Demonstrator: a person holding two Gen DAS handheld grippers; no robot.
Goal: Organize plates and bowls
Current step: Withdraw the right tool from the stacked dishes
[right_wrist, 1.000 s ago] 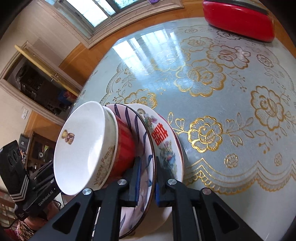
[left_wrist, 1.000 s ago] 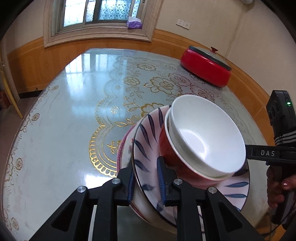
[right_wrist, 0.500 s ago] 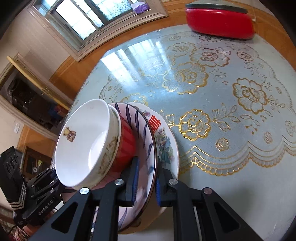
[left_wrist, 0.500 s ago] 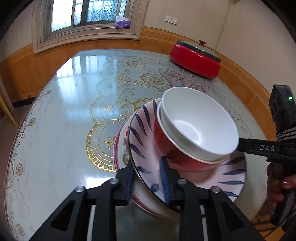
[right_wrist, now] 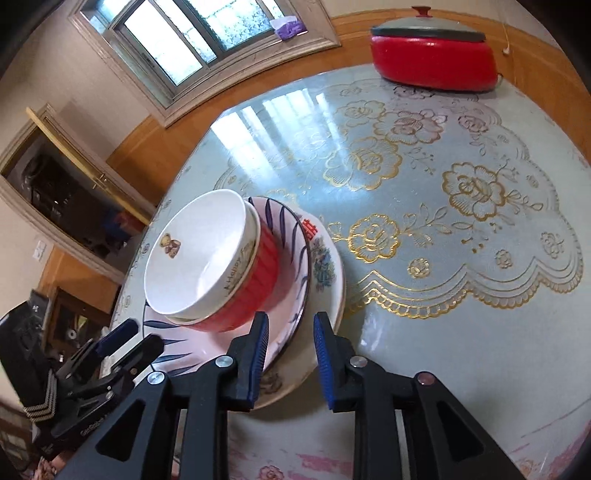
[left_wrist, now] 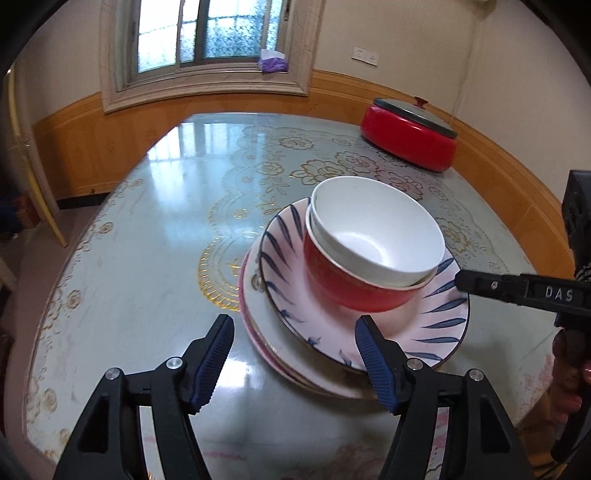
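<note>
plates (left_wrist: 332, 332) lie freed, both tongs having just opened off them.

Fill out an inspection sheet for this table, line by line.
Surface: glossy table with gold flower print.
Job's things: white bowl nested in red bowl, on blue-leaf plate, on floral plate.
Clutter: red lidded pot at the far edge.
Grippers: left gripper and right gripper open, jaws just opened, clamping nothing.
Cables: nothing seen.
Surroundings: window, wood wainscot.
</note>
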